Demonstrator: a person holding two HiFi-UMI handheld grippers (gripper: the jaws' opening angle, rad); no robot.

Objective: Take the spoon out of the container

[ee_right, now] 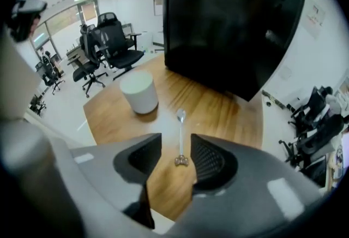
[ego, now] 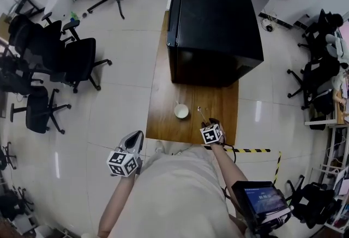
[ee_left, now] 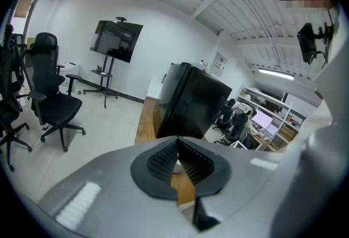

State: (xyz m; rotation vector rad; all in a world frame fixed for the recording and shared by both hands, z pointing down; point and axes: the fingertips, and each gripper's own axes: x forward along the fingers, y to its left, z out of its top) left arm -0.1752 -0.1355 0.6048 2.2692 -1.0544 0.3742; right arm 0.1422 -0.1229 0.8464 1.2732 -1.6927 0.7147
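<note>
A black cabinet (ego: 212,29) stands on the wooden table (ego: 158,117) (office chairs (ego: 79,59) nearby)

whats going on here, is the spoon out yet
A person is working with a hand-held gripper in each hand at a wooden table. The spoon is out of the white cup and lies flat on the table beside it. The right gripper sits at the spoon's handle end with its jaws apart, not gripping it. The left gripper is shut and empty, held off the table's near left corner.
</note>
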